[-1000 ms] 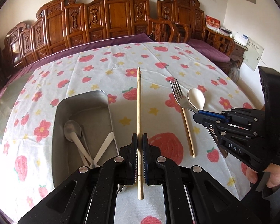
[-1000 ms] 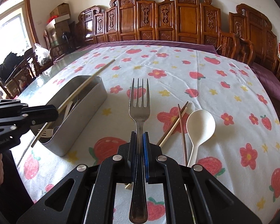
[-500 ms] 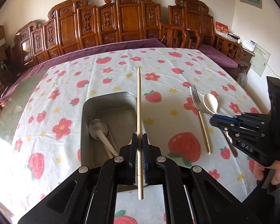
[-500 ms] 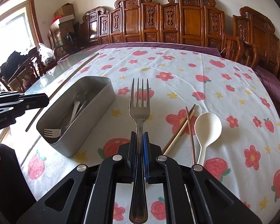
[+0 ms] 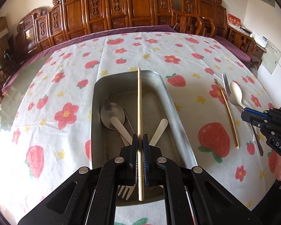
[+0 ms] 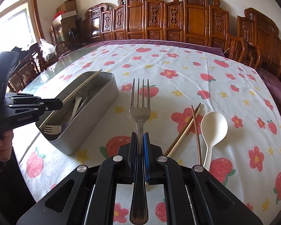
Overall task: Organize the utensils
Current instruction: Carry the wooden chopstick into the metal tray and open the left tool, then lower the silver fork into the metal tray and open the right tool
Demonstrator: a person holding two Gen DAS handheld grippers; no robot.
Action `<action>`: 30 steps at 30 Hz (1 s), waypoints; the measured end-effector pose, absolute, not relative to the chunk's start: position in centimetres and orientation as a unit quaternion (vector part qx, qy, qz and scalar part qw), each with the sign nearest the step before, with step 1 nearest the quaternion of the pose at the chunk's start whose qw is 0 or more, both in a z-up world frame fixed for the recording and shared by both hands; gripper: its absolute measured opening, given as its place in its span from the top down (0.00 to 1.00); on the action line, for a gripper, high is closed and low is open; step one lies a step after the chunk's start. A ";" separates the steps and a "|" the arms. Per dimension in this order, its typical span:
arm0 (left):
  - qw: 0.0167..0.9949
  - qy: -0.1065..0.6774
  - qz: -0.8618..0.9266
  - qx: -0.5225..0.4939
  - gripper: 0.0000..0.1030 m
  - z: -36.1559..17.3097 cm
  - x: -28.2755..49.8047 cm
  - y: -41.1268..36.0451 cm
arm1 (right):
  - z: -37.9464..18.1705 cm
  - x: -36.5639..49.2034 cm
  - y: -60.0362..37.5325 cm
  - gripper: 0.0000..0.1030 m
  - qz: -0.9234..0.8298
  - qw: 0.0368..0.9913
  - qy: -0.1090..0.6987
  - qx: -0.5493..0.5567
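Chopstick (image 5: 139,101) clamped in left gripper (image 5: 140,146) jaws above metal tray (image 5: 175,112), fork (image 6: 140,101) pinched in right gripper (image 6: 140,142) jaws.

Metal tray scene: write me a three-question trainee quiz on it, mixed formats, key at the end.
1. True or false: the left gripper is shut on a chopstick above the metal tray.
2. What does the right gripper hold? A) white spoon B) fork C) knife
3. Fill in: the white spoon lies on the ____, beside two loose chopsticks.

Key
1. True
2. B: the fork
3. Tablecloth
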State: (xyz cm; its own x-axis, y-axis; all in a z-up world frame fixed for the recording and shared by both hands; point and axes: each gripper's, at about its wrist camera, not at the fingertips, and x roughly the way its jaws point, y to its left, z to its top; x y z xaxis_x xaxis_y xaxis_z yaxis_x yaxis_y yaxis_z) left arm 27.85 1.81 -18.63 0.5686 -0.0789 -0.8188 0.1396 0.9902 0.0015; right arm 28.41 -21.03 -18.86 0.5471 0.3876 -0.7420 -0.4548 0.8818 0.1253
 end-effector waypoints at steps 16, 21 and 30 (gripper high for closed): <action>0.885 0.459 -0.077 0.013 0.81 -20.0 28.1 2.5 | -20.0 28.5 -19.2 0.92 0.254 0.866 0.428 -0.041; 0.894 0.441 -0.075 0.020 0.69 -19.0 27.1 2.9 | -19.7 27.7 -18.2 0.92 0.265 0.864 0.425 -0.050; 0.906 0.416 -0.067 0.024 0.69 -17.3 26.1 4.0 | -18.9 26.4 -16.8 0.92 0.273 0.864 0.418 -0.061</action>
State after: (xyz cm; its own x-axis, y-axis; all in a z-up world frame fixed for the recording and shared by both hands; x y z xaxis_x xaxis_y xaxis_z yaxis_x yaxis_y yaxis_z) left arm 26.08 3.98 -17.35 0.6444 -0.1016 -0.7579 0.1417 0.9898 -0.0123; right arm 26.44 -16.77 -18.85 0.5014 0.4203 -0.7562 -0.5224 0.8438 0.1226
